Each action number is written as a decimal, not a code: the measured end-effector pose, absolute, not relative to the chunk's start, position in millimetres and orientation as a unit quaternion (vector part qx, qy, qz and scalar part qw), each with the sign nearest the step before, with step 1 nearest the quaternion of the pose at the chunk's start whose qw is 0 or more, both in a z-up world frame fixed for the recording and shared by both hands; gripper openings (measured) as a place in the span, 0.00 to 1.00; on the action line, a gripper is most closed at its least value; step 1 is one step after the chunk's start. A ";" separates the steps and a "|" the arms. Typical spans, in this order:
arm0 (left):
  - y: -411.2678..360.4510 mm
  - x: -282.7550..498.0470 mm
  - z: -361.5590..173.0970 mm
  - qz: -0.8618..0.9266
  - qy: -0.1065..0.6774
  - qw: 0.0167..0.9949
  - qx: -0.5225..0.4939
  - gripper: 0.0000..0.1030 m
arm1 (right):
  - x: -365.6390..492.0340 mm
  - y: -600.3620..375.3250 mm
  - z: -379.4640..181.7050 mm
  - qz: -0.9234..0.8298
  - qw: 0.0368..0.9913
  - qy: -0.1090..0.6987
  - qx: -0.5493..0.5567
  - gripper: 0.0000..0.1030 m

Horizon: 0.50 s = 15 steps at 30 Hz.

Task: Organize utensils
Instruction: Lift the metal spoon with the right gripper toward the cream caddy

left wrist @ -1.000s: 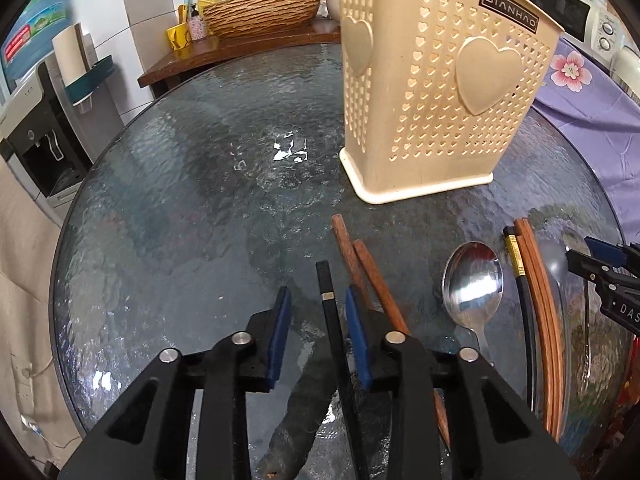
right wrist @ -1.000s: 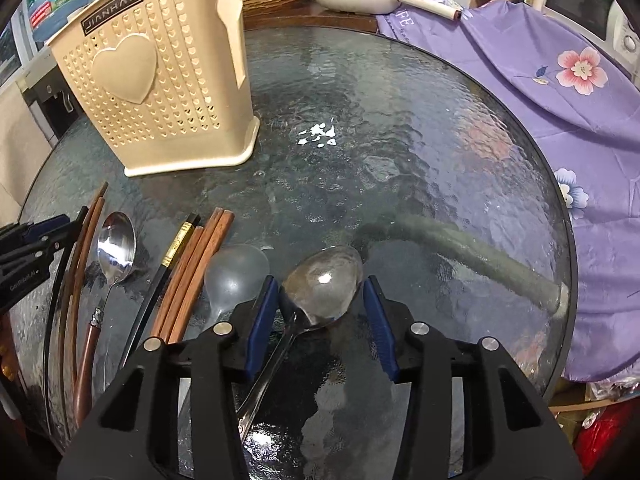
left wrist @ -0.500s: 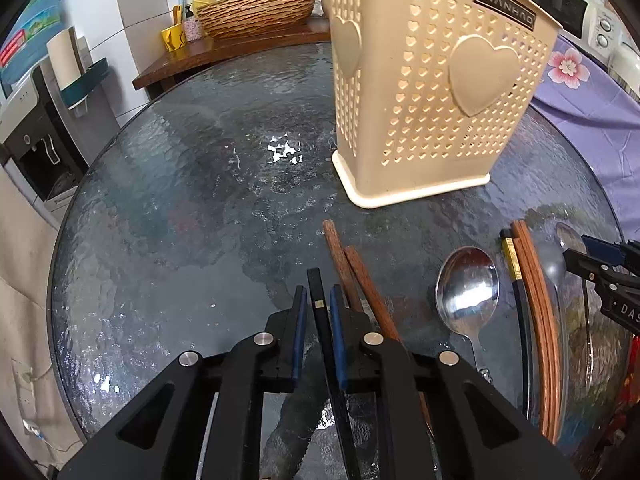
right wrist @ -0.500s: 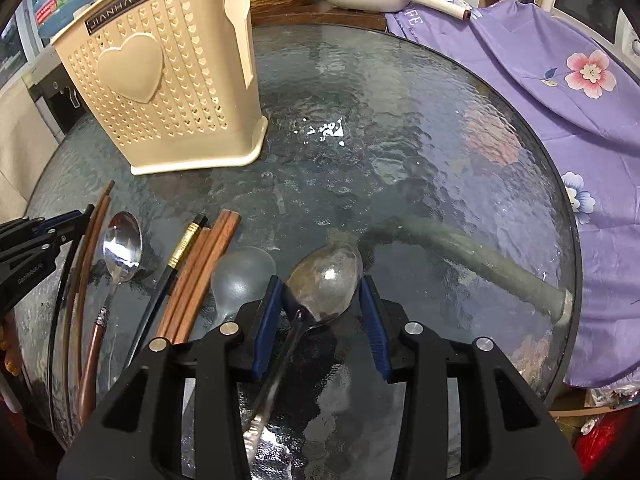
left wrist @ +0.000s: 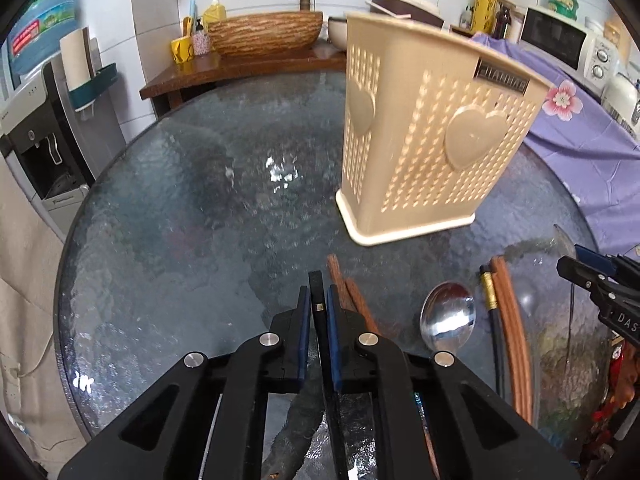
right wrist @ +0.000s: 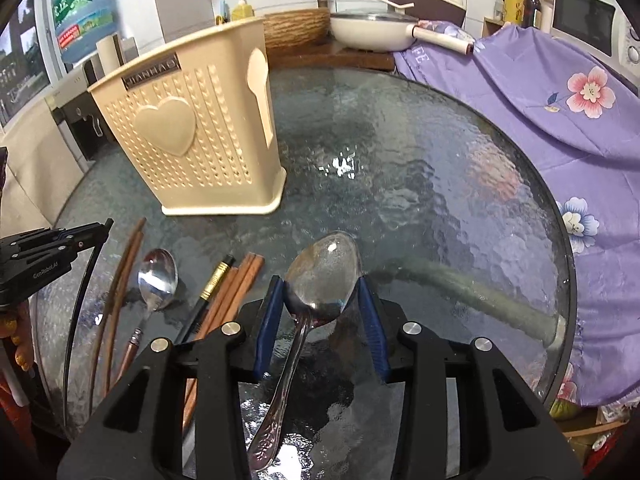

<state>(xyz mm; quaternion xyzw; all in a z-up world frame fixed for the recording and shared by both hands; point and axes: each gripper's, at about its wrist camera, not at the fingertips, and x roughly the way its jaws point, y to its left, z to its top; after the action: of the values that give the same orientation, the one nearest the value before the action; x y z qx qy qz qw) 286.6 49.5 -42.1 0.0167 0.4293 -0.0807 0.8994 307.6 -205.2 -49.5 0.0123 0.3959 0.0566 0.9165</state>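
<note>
My left gripper [left wrist: 317,306] is shut on a black chopstick [left wrist: 316,280], whose tip sticks out past the blue pads. Two brown chopsticks [left wrist: 340,276] lie just right of it on the round glass table [left wrist: 180,240]. My right gripper [right wrist: 322,296] is shut on the bowl of a large metal spoon [right wrist: 324,272], held a little above the glass with its handle hanging back under the jaws. The beige perforated utensil holder [right wrist: 196,136] stands upright behind both. A small spoon [right wrist: 158,276], a gold-banded black chopstick [right wrist: 214,280] and more brown chopsticks [right wrist: 240,280] lie between the grippers.
A purple floral cloth [right wrist: 540,100] covers the table's right side. A wooden counter [left wrist: 240,68] with a woven basin and a white pan [right wrist: 368,32] stands behind the table. A water dispenser [left wrist: 36,140] is at the far left.
My left gripper's jaws have closed onto the black chopstick. My right gripper has risen slightly and tilted up, with the large spoon still in it.
</note>
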 end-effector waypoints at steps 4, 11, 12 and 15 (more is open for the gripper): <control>51.9 280.8 -25.5 -0.080 0.411 0.908 0.007 0.07 | 300.4 -205.0 -36.4 0.061 0.929 0.366 0.009 0.38; 55.4 267.0 17.9 -0.085 0.352 0.932 -0.004 0.07 | 285.6 -203.8 -10.4 0.072 0.945 0.320 0.004 0.38; 54.4 262.8 23.7 -0.084 0.343 0.935 -0.003 0.07 | 282.9 -203.8 -7.0 0.074 0.946 0.314 0.003 0.38; 54.0 253.4 39.8 -0.088 0.321 0.943 -0.005 0.07 | 276.1 -200.9 3.4 0.082 0.951 0.299 -0.001 0.38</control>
<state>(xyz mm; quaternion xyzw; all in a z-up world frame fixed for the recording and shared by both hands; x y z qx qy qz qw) 253.4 54.0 39.8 -0.0051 0.3209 -0.0879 0.9430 276.1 -200.9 3.4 -0.0007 0.2991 0.0816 0.9507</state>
